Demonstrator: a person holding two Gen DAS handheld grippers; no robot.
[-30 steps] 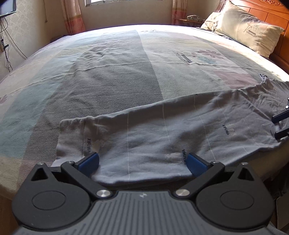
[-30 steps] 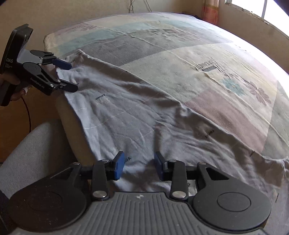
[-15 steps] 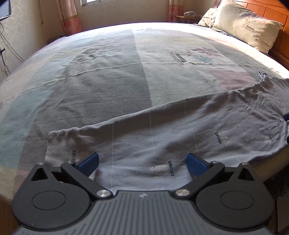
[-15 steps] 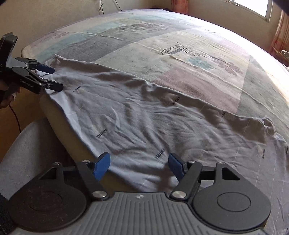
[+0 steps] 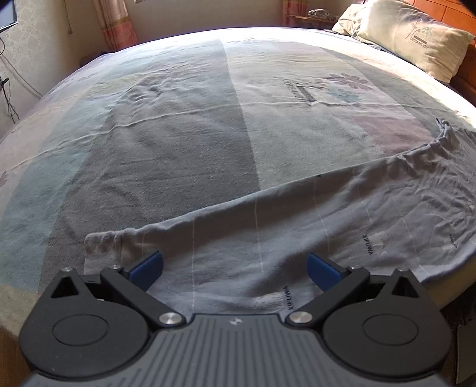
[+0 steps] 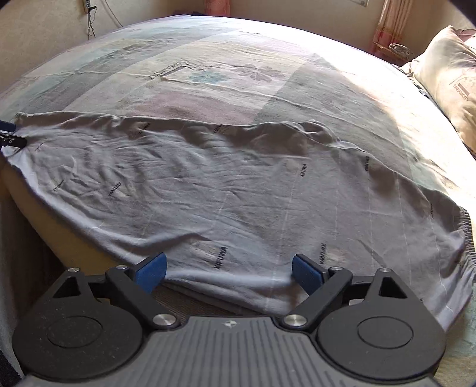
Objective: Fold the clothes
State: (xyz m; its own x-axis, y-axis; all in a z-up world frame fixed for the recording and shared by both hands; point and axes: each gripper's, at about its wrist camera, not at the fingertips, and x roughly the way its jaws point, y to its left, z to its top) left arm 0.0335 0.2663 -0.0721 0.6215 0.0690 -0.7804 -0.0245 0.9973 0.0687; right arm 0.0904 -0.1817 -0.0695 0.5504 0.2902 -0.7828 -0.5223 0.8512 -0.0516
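Note:
A pair of light grey trousers [image 5: 297, 235] printed with small dark logos lies stretched along the near edge of the bed [image 5: 178, 134]. One cuffed leg end [image 5: 101, 247] shows at the left of the left wrist view. My left gripper [image 5: 235, 268] is open just above the cloth near that cuff. In the right wrist view the trousers [image 6: 238, 184] spread wide, their elastic waistband [image 6: 464, 238] at the right. My right gripper [image 6: 229, 271] is open over the hanging lower edge. The left gripper's fingertips [image 6: 9, 135] peek in at the far left.
The bed wears a patchwork sheet with flower prints [image 5: 342, 86]. A beige pillow [image 5: 413, 38] leans on the wooden headboard at the far right. Curtains [image 5: 116, 23] hang by the far wall. The mattress side [image 6: 59, 238] drops off below the trousers.
My right gripper opened wide and swung right along the trousers toward the waistband. My left gripper stayed open and shifted slightly left, so the right gripper left its view.

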